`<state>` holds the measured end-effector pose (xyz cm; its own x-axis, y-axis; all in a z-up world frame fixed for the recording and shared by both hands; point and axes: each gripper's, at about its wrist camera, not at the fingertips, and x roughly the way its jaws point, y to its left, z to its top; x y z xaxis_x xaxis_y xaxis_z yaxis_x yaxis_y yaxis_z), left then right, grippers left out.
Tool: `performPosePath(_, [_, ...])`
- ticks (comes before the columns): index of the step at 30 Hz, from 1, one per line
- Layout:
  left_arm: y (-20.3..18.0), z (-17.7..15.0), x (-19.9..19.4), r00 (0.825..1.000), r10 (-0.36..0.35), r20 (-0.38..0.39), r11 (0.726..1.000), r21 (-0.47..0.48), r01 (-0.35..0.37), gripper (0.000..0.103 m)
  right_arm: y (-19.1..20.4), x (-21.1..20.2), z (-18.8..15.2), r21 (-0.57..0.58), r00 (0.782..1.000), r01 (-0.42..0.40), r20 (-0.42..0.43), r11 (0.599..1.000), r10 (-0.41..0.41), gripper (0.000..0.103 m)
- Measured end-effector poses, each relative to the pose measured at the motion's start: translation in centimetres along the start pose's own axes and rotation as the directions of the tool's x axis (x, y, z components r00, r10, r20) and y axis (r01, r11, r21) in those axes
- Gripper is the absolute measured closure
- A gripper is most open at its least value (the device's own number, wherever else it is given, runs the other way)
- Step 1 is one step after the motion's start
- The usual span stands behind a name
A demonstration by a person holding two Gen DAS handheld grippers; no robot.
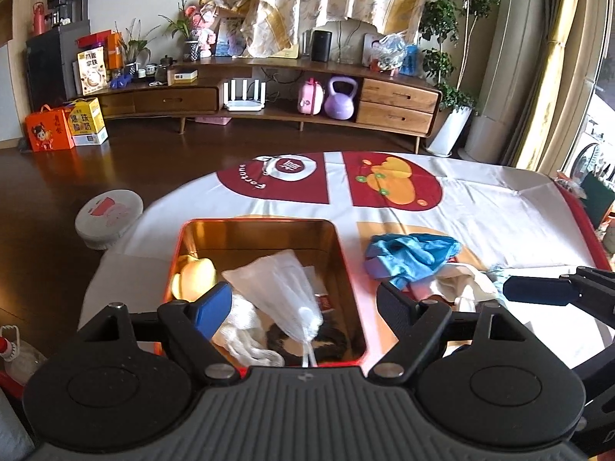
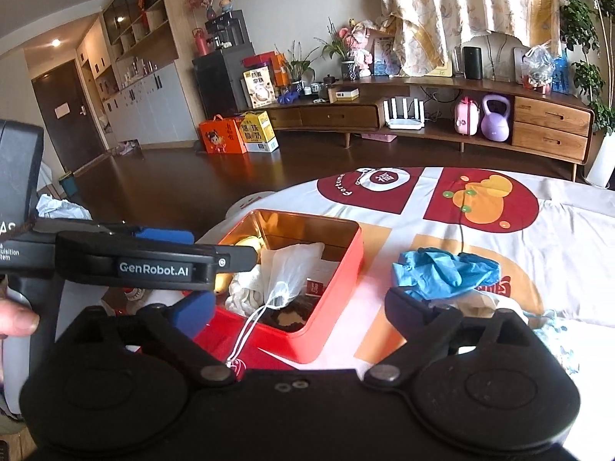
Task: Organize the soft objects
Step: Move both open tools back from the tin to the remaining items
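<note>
An orange-red tin point(image 1: 349, 269) with a gold inside stands on the table. It holds a yellow soft toy point(image 1: 194, 274), a white mesh drawstring bag point(image 1: 280, 280), a white cloth point(image 1: 240, 330) and something dark brown point(image 1: 330, 336). My left gripper point(image 1: 303, 307) hangs open over the tin's near end, its pads touching nothing. Right of the tin point(image 2: 346, 265), crumpled blue gloves point(image 1: 413, 255) point(image 2: 446, 269) lie on a pale cloth point(image 1: 467, 280). My right gripper point(image 2: 298, 305) is open and empty, between the tin and the gloves. The bag's cord point(image 2: 240, 345) trails over the tin's near wall.
The table wears a white cloth with red and orange prints point(image 1: 480, 211). A round white stool point(image 1: 109, 215) stands by its left edge. A wooden cabinet point(image 1: 398, 105) lines the far wall, with boxes point(image 1: 63, 126) on the floor. A thumb point(image 2: 17, 320) shows at the left edge.
</note>
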<state>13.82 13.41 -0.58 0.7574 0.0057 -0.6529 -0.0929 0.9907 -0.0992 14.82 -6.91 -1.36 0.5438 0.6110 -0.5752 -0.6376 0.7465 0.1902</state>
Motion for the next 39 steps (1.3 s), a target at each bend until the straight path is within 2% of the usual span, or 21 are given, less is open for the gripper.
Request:
performPosePath(8, [-2.3, -1.0, -1.1, 0.999, -0.039, 0.013, 0.999, 0.005, 0.039, 0.013, -1.4, -2.2, -1.0, 0.001, 1.0, 0.001, 0.02, 1.0, -0.001, 0.001])
performPosePath(15, [-4.5, -1.7, -1.4, 0.996, -0.083, 0.011, 0.996, 0.017, 0.083, 0.005, -3.0, -4.4, -2.5, -0.005, 0.999, 0.03, 0.039, 1.0, -0.03, 0.001])
performPosePath(29, [-9.0, -3.1, 0.0, 0.991, -0.13, 0.017, 0.99, 0.049, 0.129, 0.002, -8.6, -7.8, -4.9, 0.015, 0.987, 0.153, 0.045, 0.988, -0.154, 0.001])
performPosePath(39, [-12.0, -3.2, 2.7, 0.982, -0.183, -0.037, 0.982, 0.048, 0.185, 0.002, -12.5, -7.6, -6.2, 0.03, 0.973, 0.232, 0.008, 0.972, -0.232, 0.001])
